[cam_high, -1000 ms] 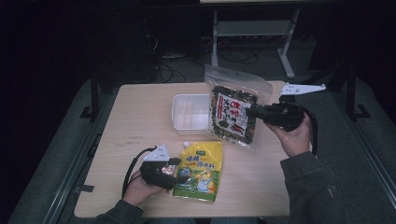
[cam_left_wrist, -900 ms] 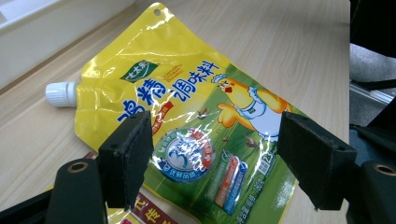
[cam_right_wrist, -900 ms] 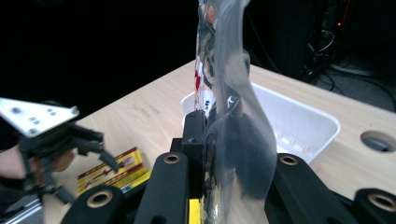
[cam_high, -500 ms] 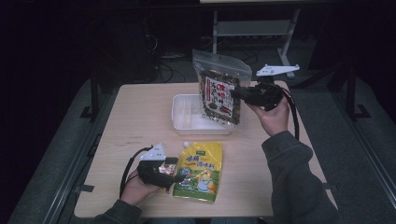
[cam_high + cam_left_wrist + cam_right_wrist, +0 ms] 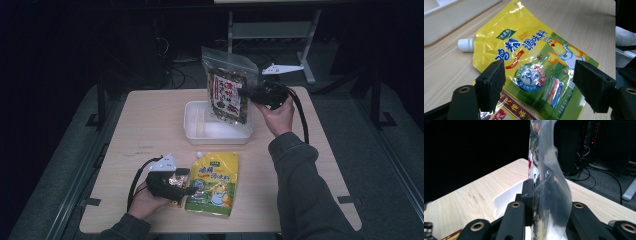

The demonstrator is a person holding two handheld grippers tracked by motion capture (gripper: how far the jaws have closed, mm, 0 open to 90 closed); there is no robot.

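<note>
Right gripper point(image 5: 250, 93) clenched on the right edge of the clear seaweed bag point(image 5: 229, 89), which hangs upright, off the table, over the far right part of the white tray point(image 5: 192, 131). Left gripper point(image 5: 192, 189) rests near the table's point(image 5: 150, 125) front edge, jaws released, straddling the yellow spout pouch point(image 5: 214, 182) lying flat. Bare tabletop lies left of the tray.

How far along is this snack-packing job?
Nothing looks packed yet: the white plastic tray seems empty. The right hand-held gripper holds the clear zip bag of dark snacks upright above the tray. The yellow spouted pouch lies on the table before the open left hand-held gripper.
</note>
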